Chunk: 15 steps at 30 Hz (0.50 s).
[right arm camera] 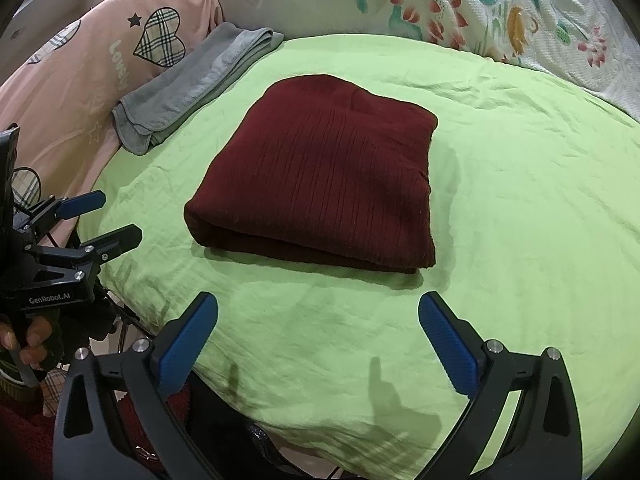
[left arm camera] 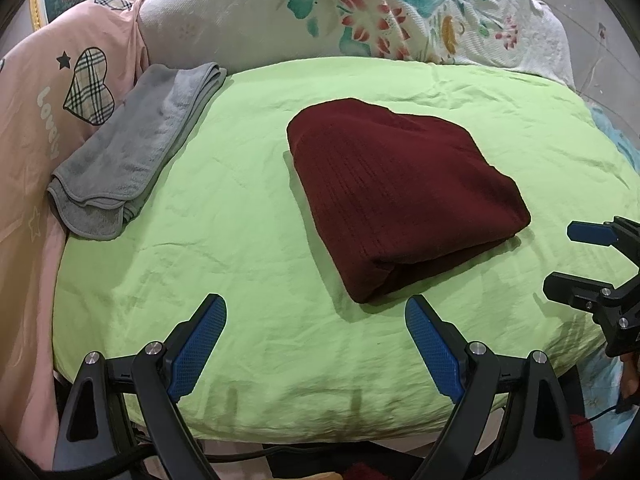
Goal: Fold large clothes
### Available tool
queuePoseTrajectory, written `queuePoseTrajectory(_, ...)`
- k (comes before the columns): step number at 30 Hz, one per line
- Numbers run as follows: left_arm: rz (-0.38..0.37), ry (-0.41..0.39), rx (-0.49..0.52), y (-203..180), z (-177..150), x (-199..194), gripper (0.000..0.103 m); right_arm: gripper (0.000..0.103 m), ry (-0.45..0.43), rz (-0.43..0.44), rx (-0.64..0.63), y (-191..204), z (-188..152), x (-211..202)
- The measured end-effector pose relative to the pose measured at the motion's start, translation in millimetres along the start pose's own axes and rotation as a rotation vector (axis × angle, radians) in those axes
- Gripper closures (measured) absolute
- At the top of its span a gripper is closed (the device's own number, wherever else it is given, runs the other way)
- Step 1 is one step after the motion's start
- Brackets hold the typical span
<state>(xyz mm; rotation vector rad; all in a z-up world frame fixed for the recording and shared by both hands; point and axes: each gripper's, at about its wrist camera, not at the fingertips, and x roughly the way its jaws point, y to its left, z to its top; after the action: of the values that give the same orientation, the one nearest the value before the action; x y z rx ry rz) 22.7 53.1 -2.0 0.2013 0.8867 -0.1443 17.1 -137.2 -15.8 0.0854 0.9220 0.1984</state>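
Dark red ribbed knit garment [left arm camera: 404,196], folded into thick rectangle, flat mid green sheet [left arm camera: 240,240].

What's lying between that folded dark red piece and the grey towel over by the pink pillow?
Nothing but bare green sheet. Both wrist views show an open strip of it between the folded maroon garment and the grey towel; the two don't touch.

The folded sweater [right arm camera: 320,168] is dark maroon with fine ribbing; the sheet [right arm camera: 520,240] under it is lime green; the towel [right arm camera: 192,84] plain grey; the pink cover [left arm camera: 28,128] bears plaid hearts; the white quilt [left arm camera: 380,12] shows teal and red flowers
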Motion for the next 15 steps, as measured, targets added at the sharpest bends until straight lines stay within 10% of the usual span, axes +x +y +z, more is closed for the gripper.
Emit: queuePoseTrajectory(15, -0.001, 0.000, -0.005, -1.1, 0.6, -0.2, 0.011, 0.001, -0.004, 0.002, 0.011, -3.6, 2.6, -1.0)
